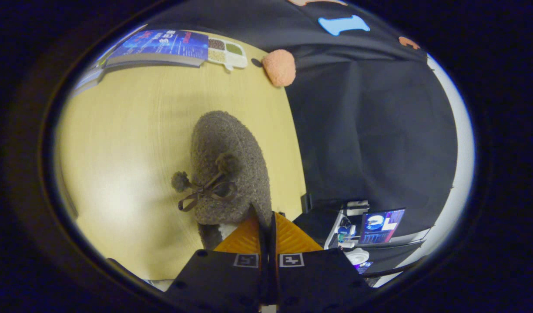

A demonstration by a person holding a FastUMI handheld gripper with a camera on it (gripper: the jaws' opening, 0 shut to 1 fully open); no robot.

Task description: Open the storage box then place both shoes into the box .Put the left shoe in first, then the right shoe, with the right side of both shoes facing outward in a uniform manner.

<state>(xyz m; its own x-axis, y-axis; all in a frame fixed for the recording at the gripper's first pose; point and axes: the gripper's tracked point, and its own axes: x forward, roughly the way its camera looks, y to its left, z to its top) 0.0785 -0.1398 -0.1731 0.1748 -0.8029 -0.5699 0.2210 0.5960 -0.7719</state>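
**Grey fuzzy slipper pinched at its collar by the fingers**

Grey, nubbly fleece covers the slipper [225,165], which sits at the centre of the frame directly ahead of the gripper [267,228]. Its rounded toe points toward the upper part of the frame, and its heel end comes right down to the fingertips. A thin brown bow with two small pom-poms [205,189] lies across its upper, one pom-pom sticking out to the left of the shoe. A paler lining shows at the opening, just left of the fingers.

The slipper appears over the pale yellow wood-grain bench [127,143]; whether its sole rests on the surface or is lifted off it cannot be told. The bench ends just to the right of the shoe, where the black cloth wall begins.

At the upper left of the frame, a blue-covered book [162,47] lies at the far side of the bench. Just right of it sits a small white divided tray [227,54], its compartments filled with what look like grains or seeds in brown, tan and green. Further right, at the bench's far corner, rests a peach-coloured fuzzy object [279,67].

The fingers are drawn almost fully together, leaving only a thin dark slit, and a narrow grey edge of the slipper's collar rises from between their tips, so both seem to press on it.

At the lower right, beyond the bench, a laptop [381,226] stands open with its screen lit.
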